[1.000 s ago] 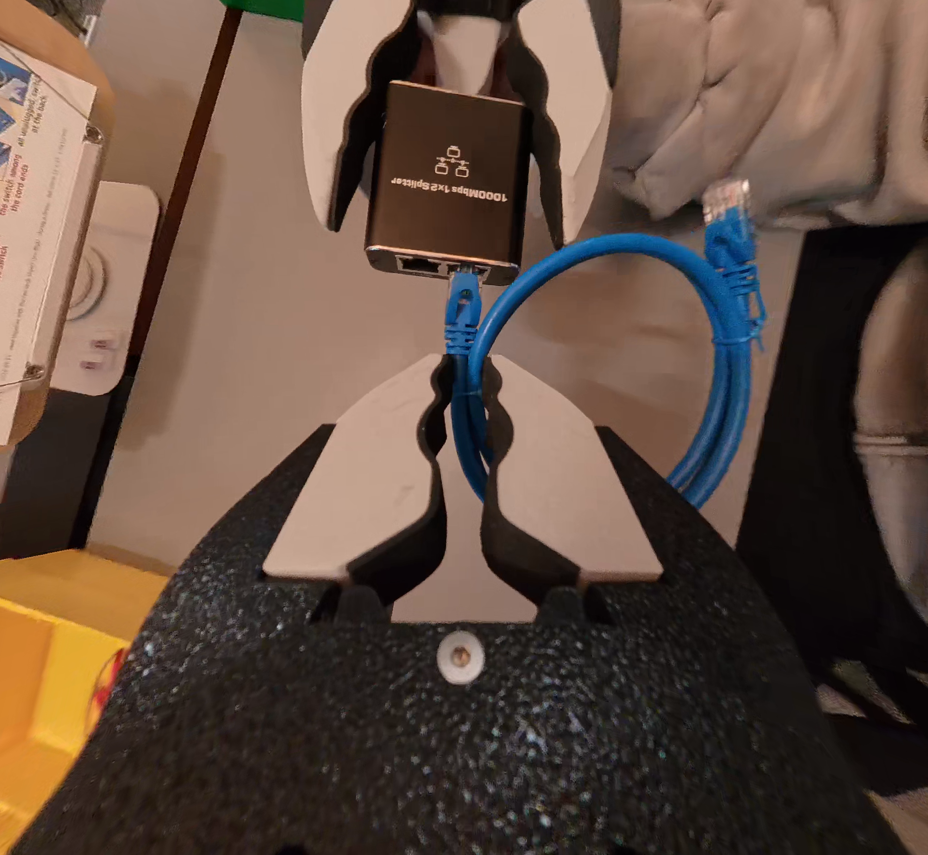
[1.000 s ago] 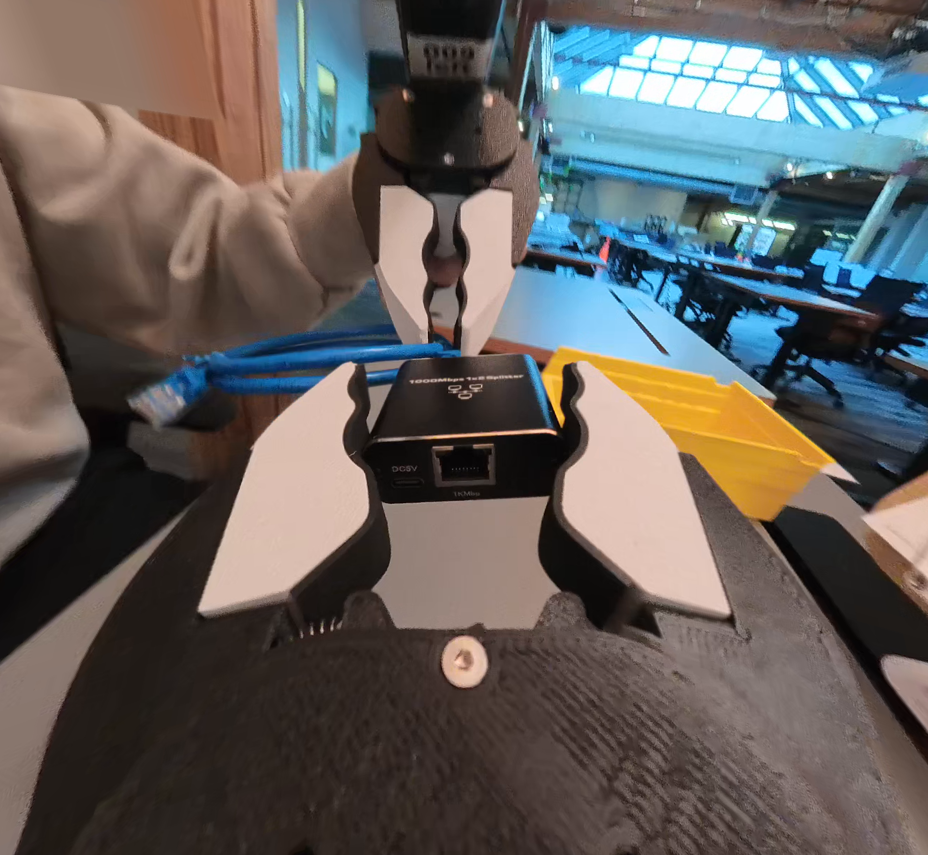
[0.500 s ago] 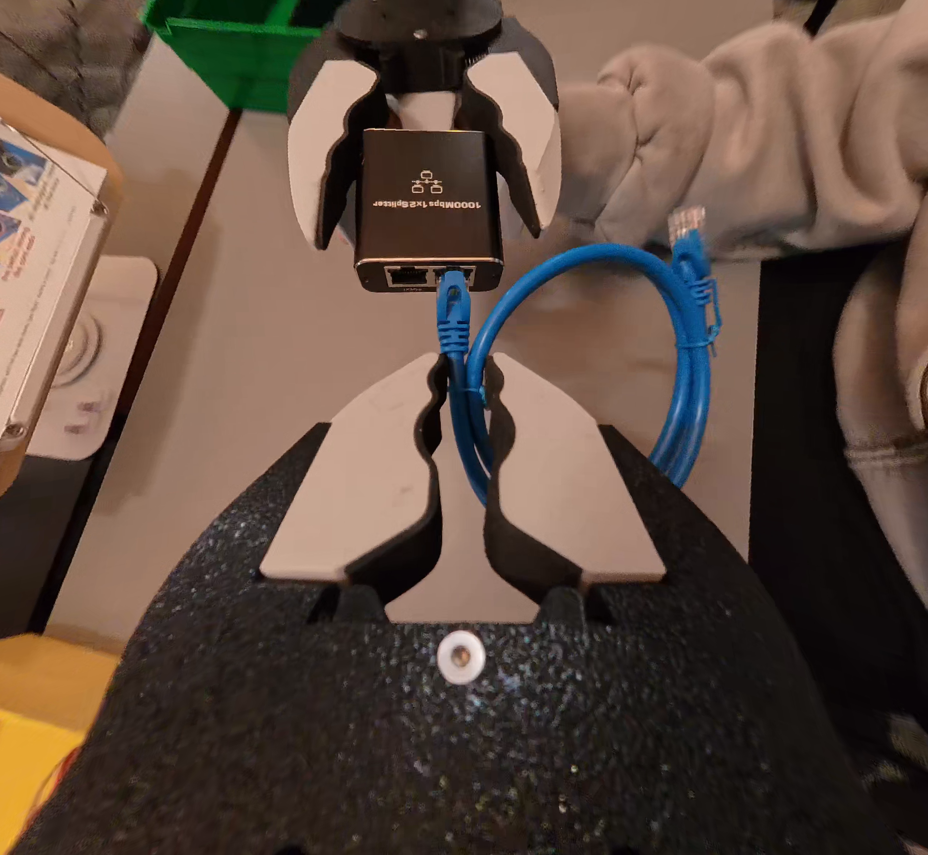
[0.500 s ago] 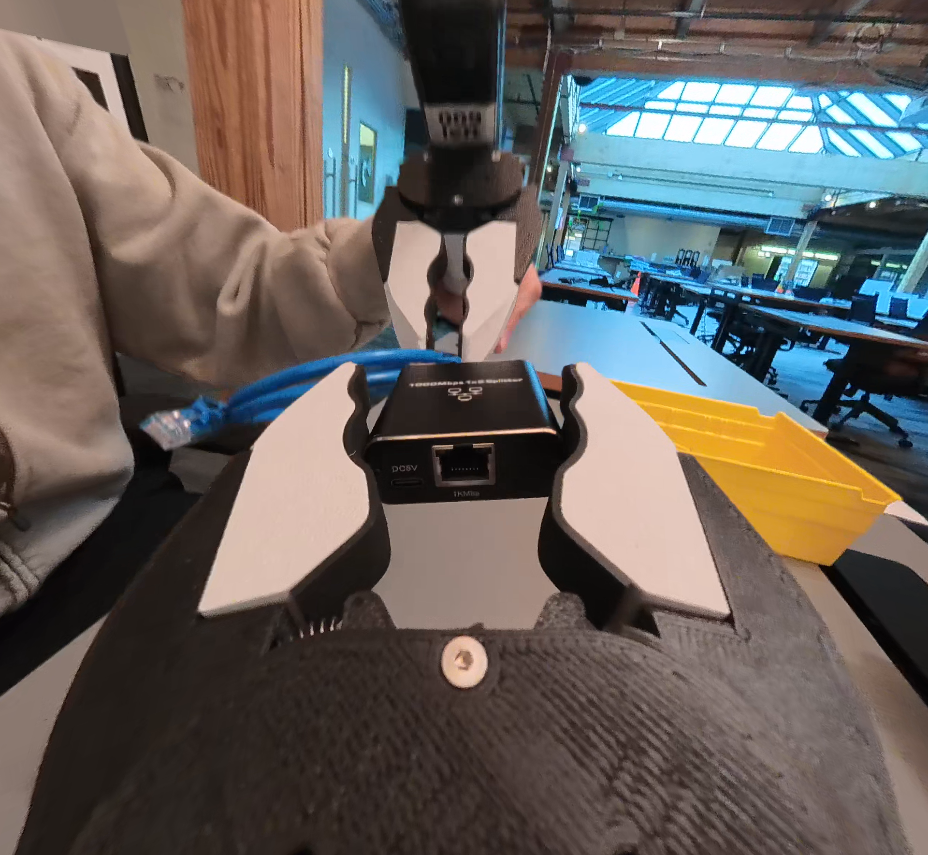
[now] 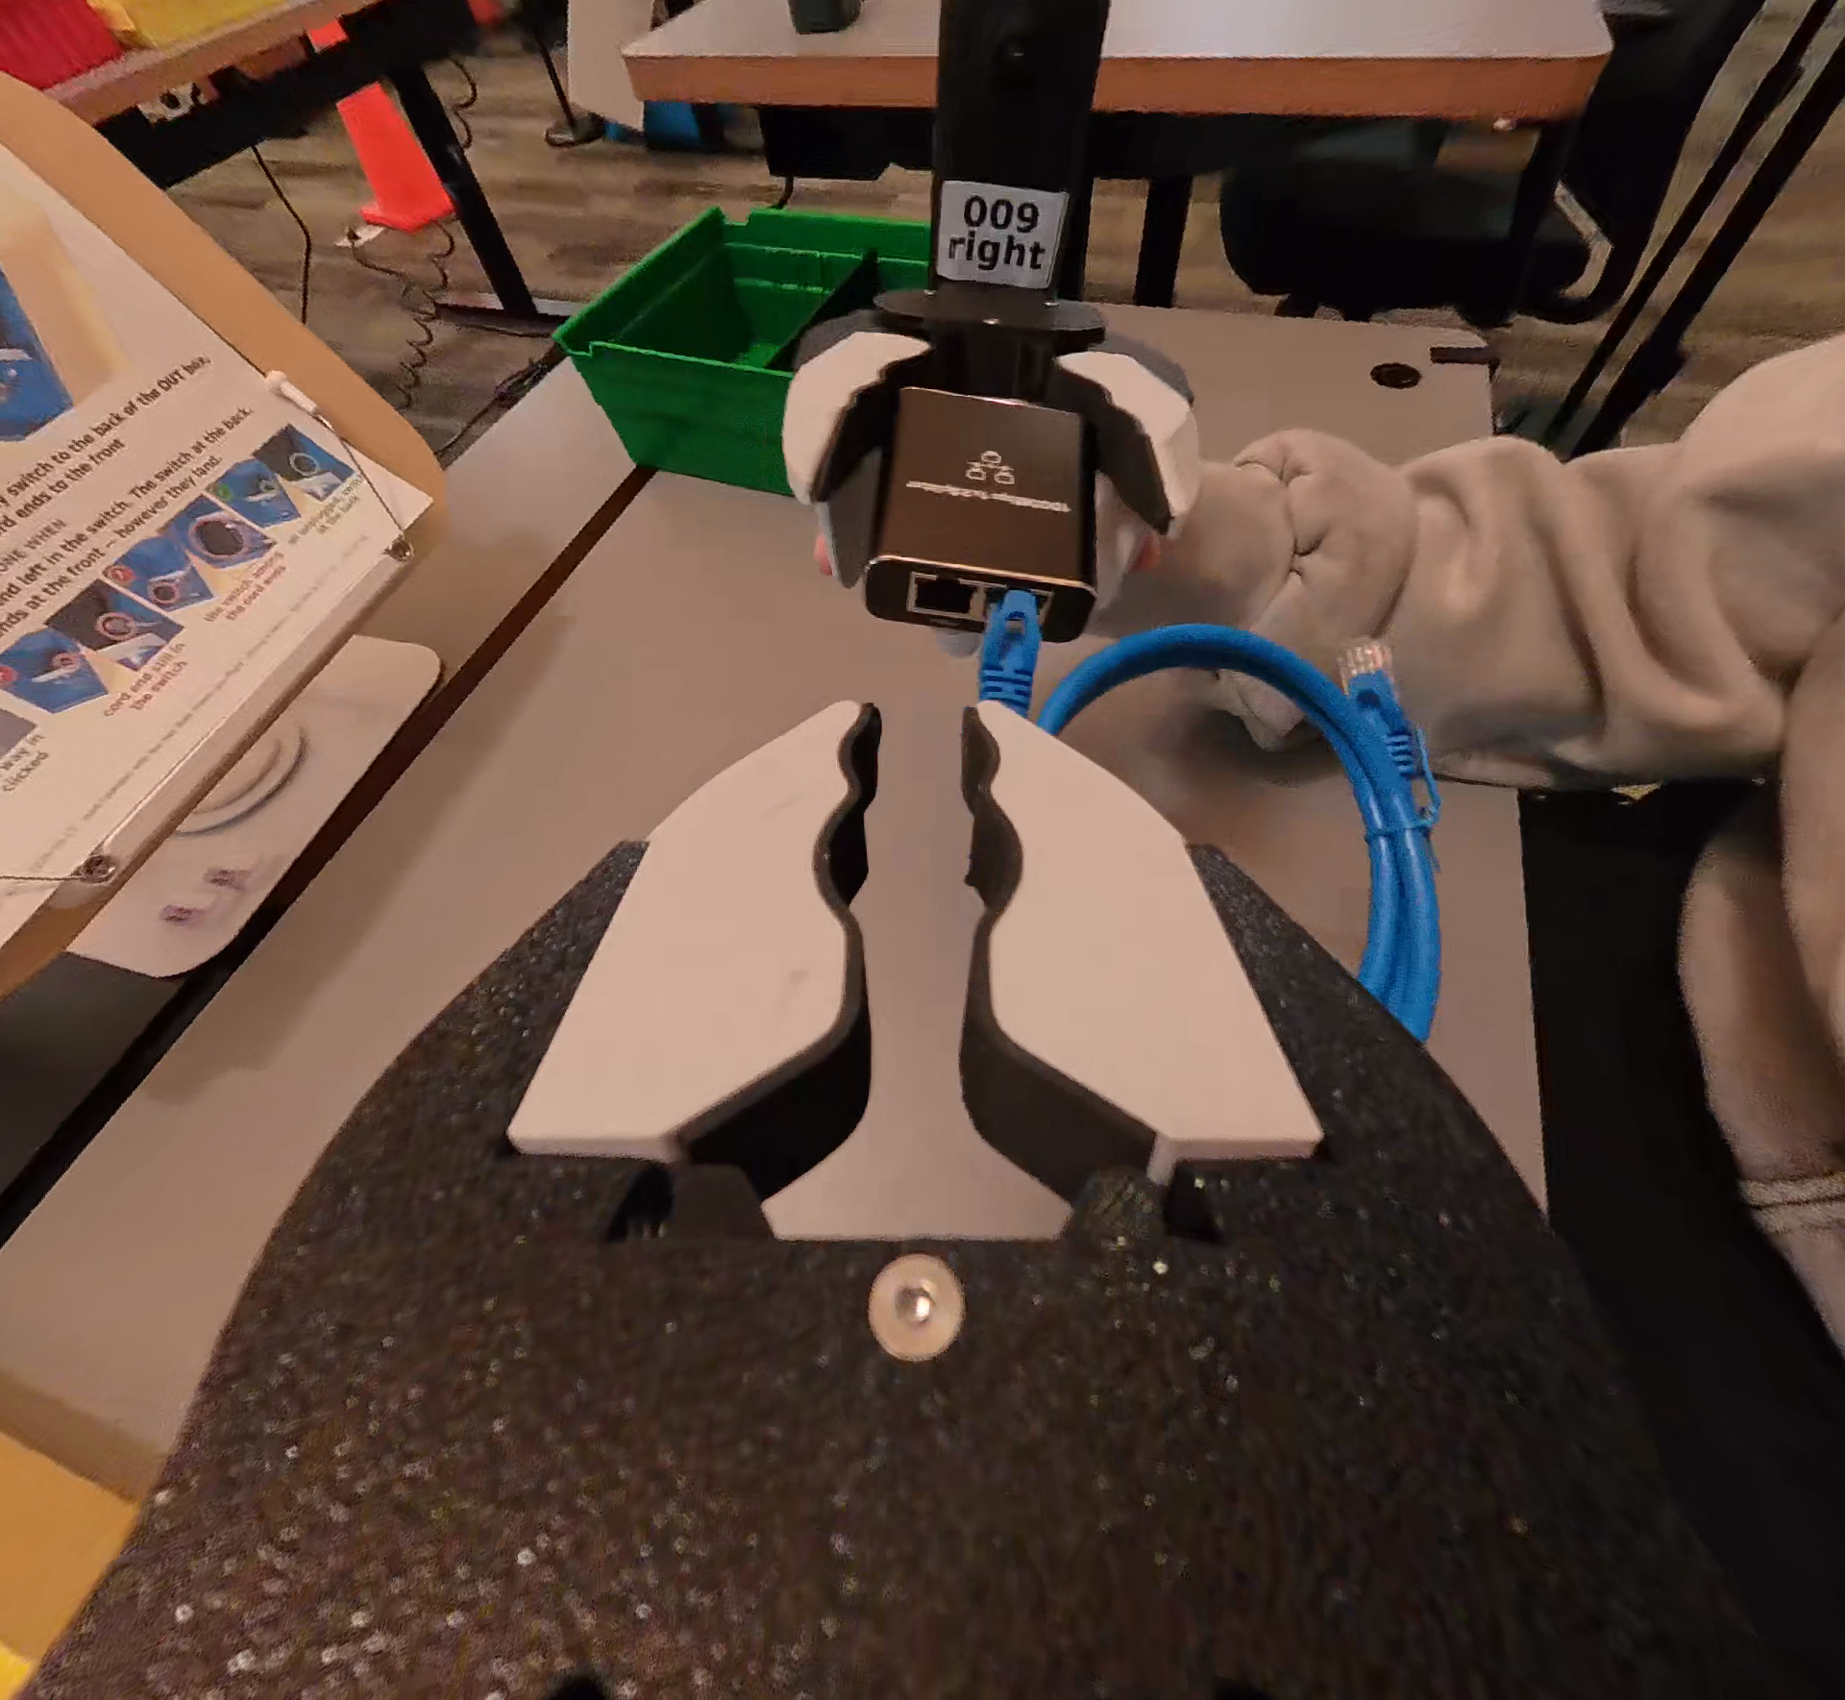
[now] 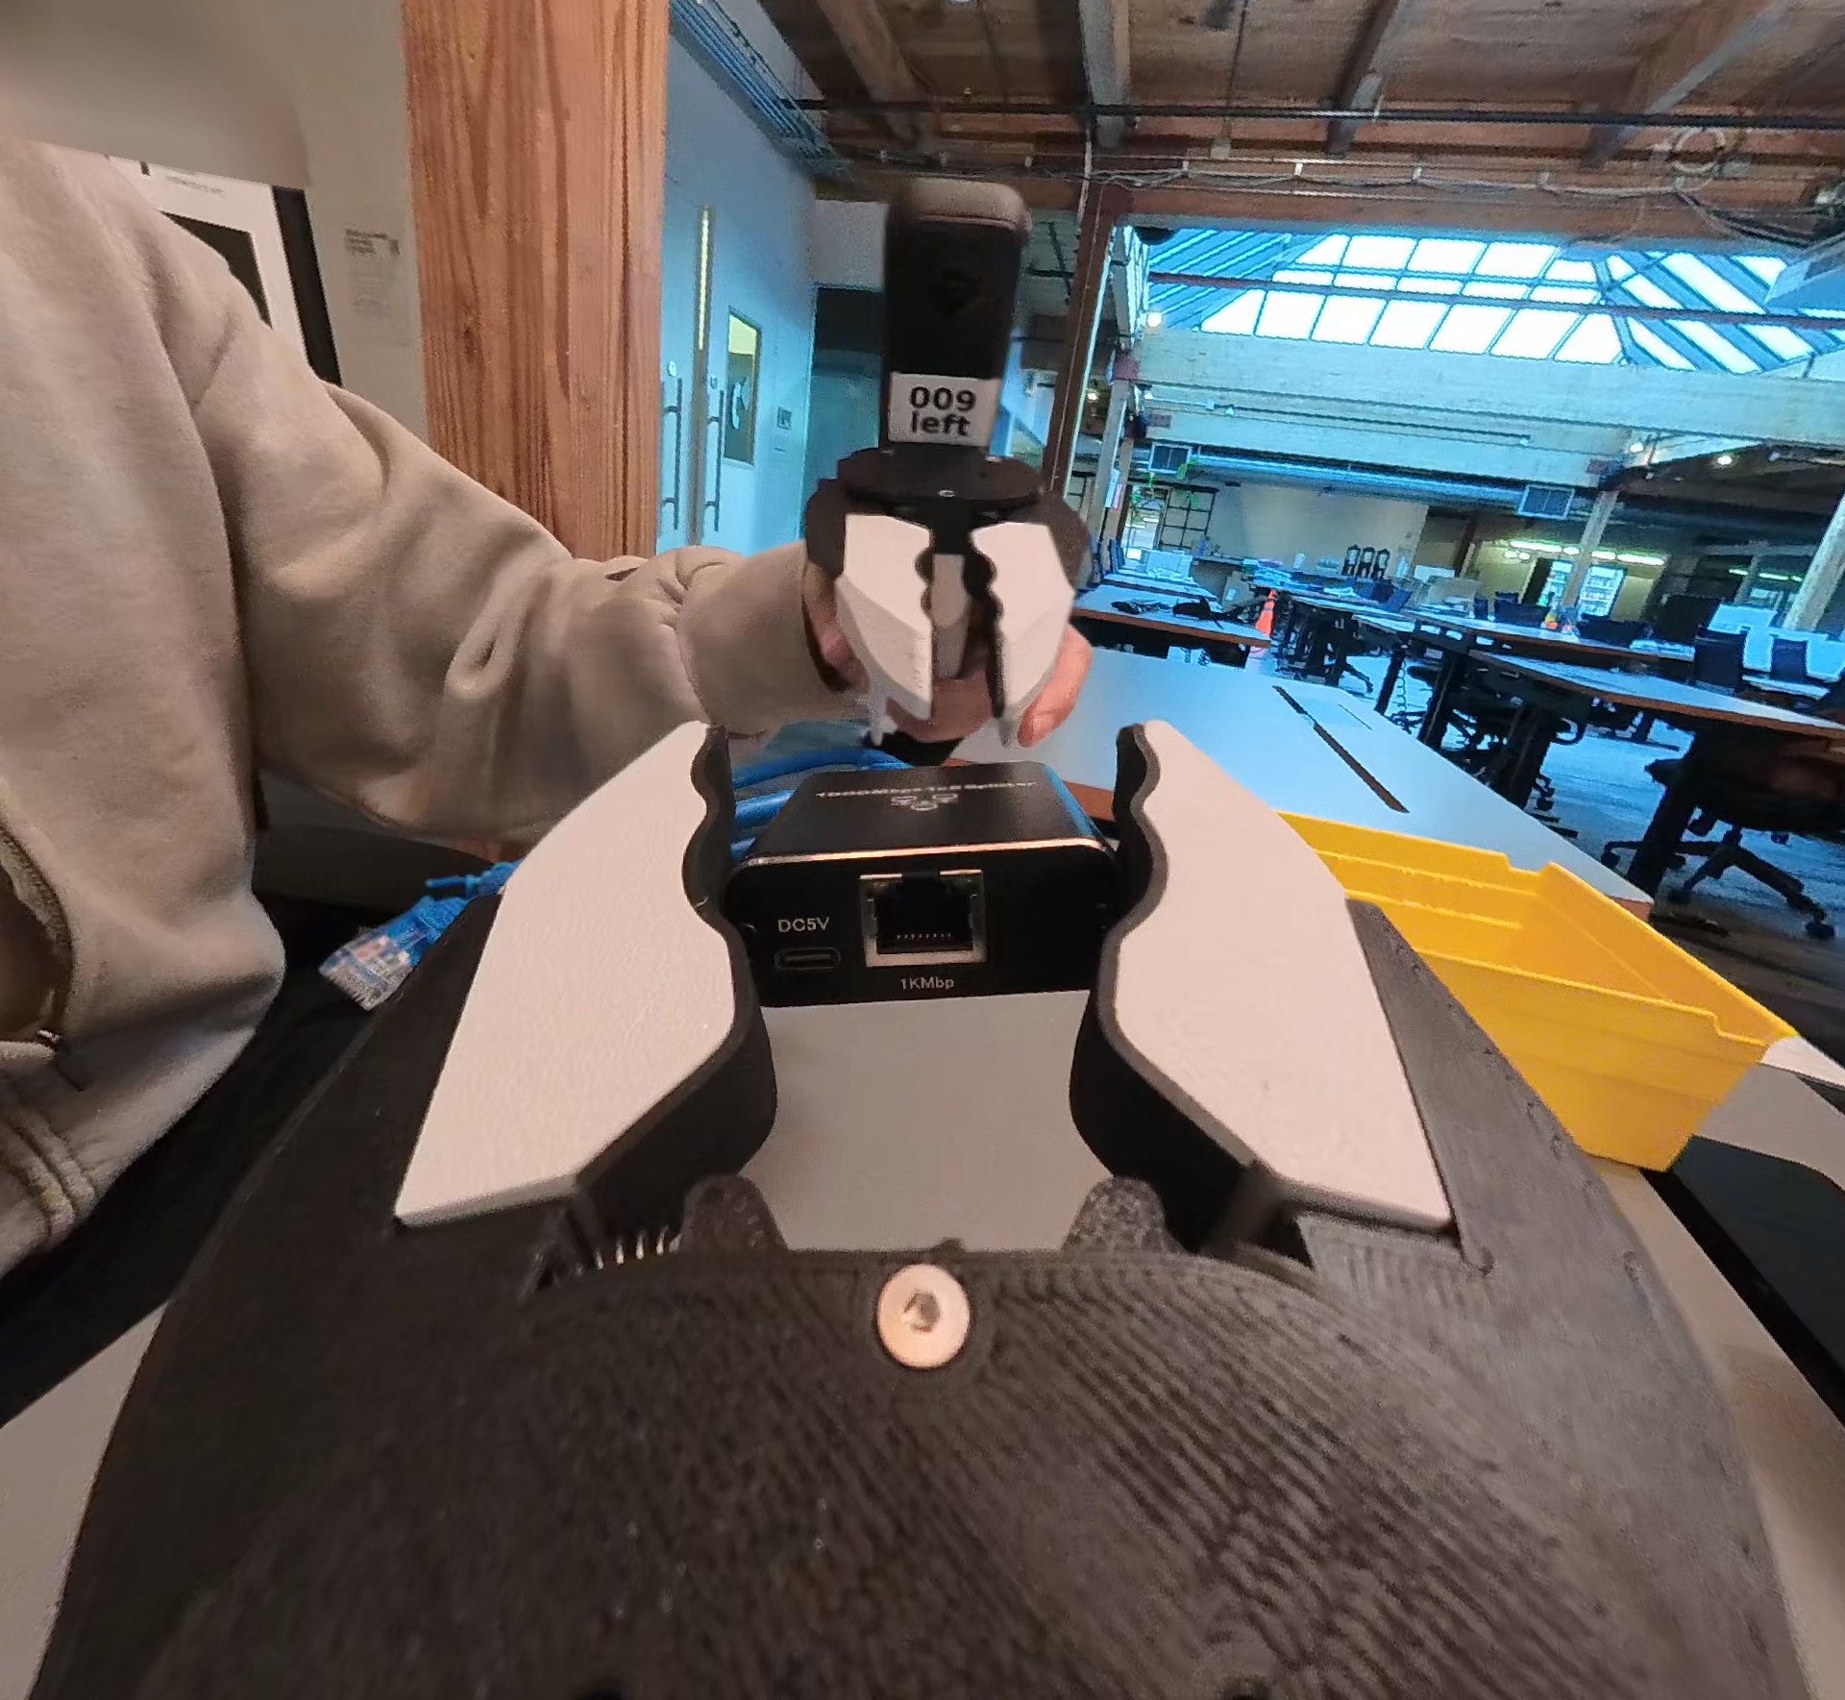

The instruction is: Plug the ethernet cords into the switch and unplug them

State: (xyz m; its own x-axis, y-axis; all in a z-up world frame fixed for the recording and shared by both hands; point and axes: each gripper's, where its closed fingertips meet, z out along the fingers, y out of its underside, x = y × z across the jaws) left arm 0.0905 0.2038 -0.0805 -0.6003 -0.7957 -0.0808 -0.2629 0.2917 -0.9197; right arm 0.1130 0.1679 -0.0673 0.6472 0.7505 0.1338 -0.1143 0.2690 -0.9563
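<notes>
My right gripper (image 6: 923,753) is shut on a small black switch (image 6: 923,913) and holds it above the grey table (image 5: 619,753). In the left wrist view the switch (image 5: 983,494) faces me with two front ports. A blue ethernet cord (image 5: 1398,853) has one plug (image 5: 1008,654) in the right-hand port; the left port is empty. The cord loops to the right, and its free clear-tipped plug (image 5: 1368,664) hangs by a grey sleeve. My left gripper (image 5: 921,719) is slightly open and empty, just short of the plug. It also shows in the right wrist view (image 6: 958,704).
A green bin (image 5: 719,354) stands behind the switch at the table's far edge. A yellow bin (image 6: 1557,983) sits on my right gripper's right side. An instruction sheet on a stand (image 5: 150,554) is at the left. A person's grey sleeve (image 5: 1498,604) lies to the right. The tips of one gripper are about 5 centimeters away from the tips of the other.
My left gripper has opened, let go of the blue cord and drawn back a little. The plug stays in the switch. The right gripper still holds the switch.
</notes>
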